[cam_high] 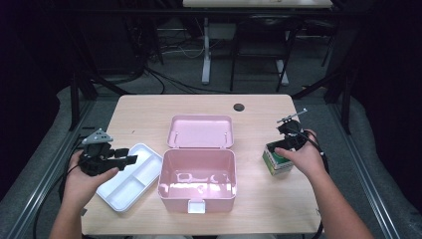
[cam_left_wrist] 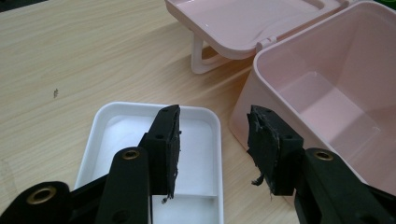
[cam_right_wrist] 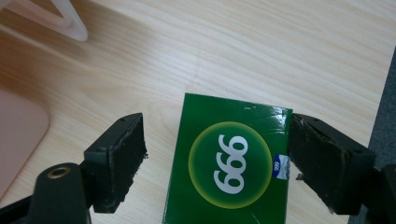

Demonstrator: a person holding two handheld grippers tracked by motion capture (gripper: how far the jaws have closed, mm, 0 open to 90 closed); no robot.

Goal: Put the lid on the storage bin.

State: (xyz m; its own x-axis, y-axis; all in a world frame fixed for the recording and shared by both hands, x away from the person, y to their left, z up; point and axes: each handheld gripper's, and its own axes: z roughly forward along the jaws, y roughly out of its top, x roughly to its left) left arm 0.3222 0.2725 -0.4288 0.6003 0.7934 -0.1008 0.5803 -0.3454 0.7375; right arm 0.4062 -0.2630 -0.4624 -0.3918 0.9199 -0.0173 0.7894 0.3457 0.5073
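While the left gripper [cam_left_wrist: 212, 147] hangs above the white tray [cam_high: 130, 175] with its jaws wide and nothing in them, the right gripper [cam_right_wrist: 215, 161] stands over the green box [cam_right_wrist: 233, 165] at the table's [cam_high: 149, 112] right side, right of the open pink case [cam_high: 197, 179]. Its jaws are spread wide; the box lies between them, one pad just beside its edge, the other apart.

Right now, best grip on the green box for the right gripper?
Grip the green box across its two long side faces, coming from above. It lies flat on the table with its printed face up. The right gripper is open and already straddles it: one pad at an edge, a gap at the other. Centre, then close.
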